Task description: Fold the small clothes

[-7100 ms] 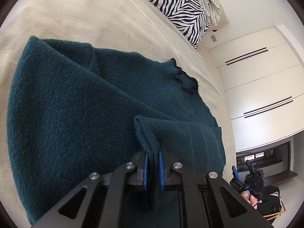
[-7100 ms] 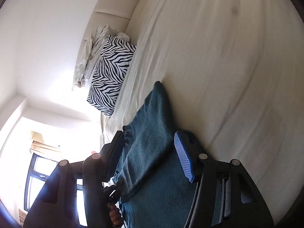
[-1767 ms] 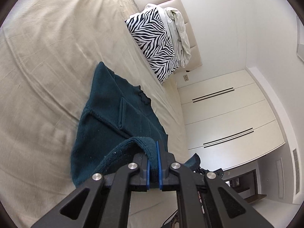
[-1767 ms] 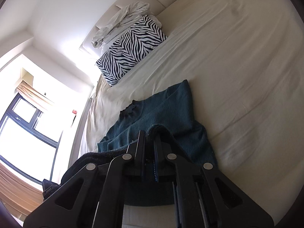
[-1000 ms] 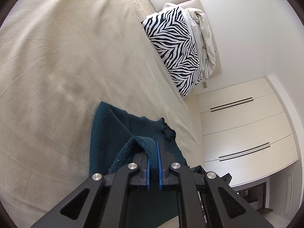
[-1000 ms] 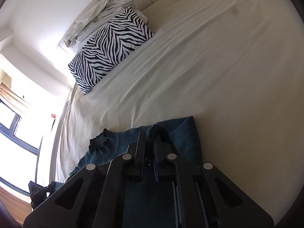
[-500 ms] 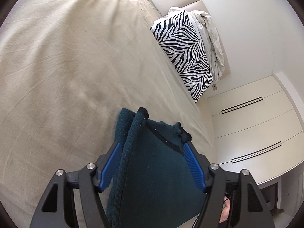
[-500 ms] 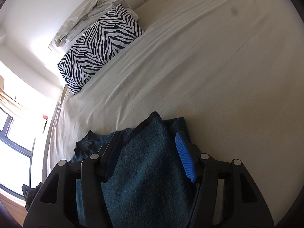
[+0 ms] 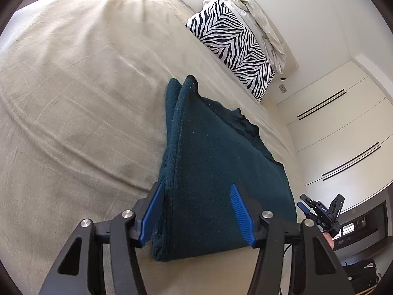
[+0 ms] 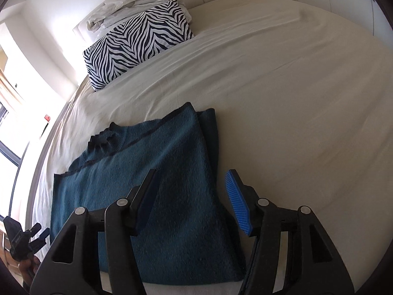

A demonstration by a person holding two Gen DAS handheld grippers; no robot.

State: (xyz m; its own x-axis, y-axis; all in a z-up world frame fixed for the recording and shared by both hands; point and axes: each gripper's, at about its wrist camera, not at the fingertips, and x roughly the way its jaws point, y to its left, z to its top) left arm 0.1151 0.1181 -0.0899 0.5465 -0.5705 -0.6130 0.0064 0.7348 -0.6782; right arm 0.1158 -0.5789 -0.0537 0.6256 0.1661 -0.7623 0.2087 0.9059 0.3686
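Spreading wide and bare, the beige bed [image 10: 294, 78] leaves ample room beyond the garment toward its far edge and far corner. A zebra-striped pillow [image 10: 137, 44] lies at the head, crumpled white bedding [image 10: 132, 5] behind it. The folded teal knit sweater [image 10: 157, 172] lies flat near the bed's near edge, doubled over, its dark-trimmed collar poking out. The left gripper [image 9: 196, 211] straddles one folded side, fingers closing but not pressing. The right gripper [image 10: 191, 201] straddles the other, fingers parted, clear of the cloth.
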